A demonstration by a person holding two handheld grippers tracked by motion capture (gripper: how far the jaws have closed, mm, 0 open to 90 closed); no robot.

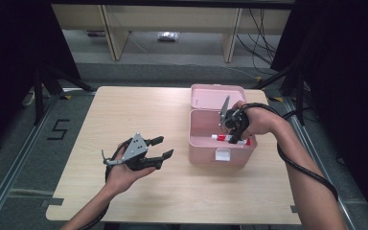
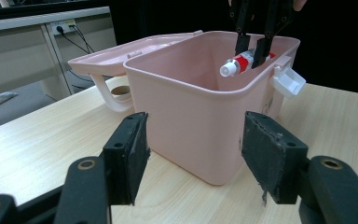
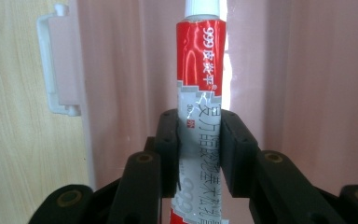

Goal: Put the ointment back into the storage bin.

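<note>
A pink plastic box (image 1: 220, 152) with its lid (image 1: 215, 97) swung back stands on the right half of the table. My right gripper (image 1: 233, 135) points down over the box's open top, shut on a red, silver and white ointment tube (image 1: 227, 138). That tube (image 3: 200, 88) lies level across the opening, and the pads (image 3: 170, 149) press on its silver part. From the left gripper view the tube (image 2: 243, 61) hangs at rim height, white cap toward me. My left gripper (image 1: 164, 147) rests left of the box, open, its jaws facing the box wall (image 2: 196, 126).
A white latch (image 2: 289, 81) sticks out from the box's front. The wooden table (image 1: 139, 110) has bare room to the left and front. Beyond its far edge stand a desk's legs (image 1: 112, 33) and floor cables.
</note>
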